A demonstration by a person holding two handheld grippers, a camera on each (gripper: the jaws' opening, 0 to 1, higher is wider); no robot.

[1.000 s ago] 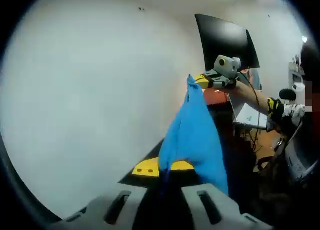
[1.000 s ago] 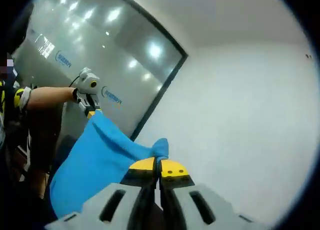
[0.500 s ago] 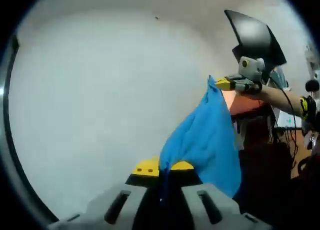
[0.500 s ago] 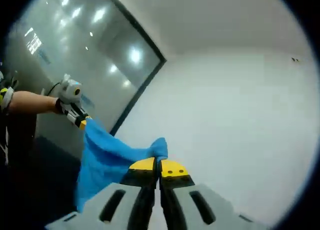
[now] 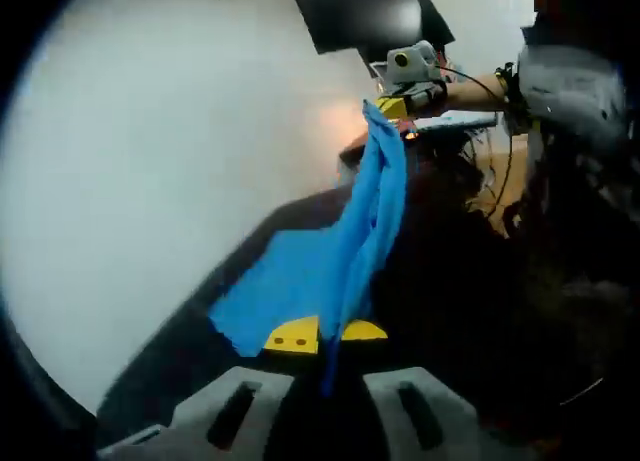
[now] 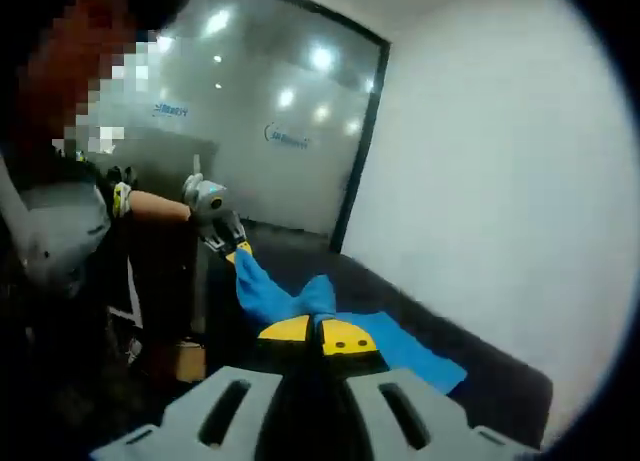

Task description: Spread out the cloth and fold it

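between both clamped grippers, left gripper (image 5: 325, 333) and right gripper (image 6: 318, 334), hangs blue cloth (image 5: 330, 261).

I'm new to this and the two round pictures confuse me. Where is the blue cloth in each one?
Left gripper view: the blue cloth runs from the left gripper at bottom centre up to the right gripper at upper right.
Right gripper view: the cloth sits just above the right gripper, stretching to the left gripper at centre left.
Shared landmark: the white wall.
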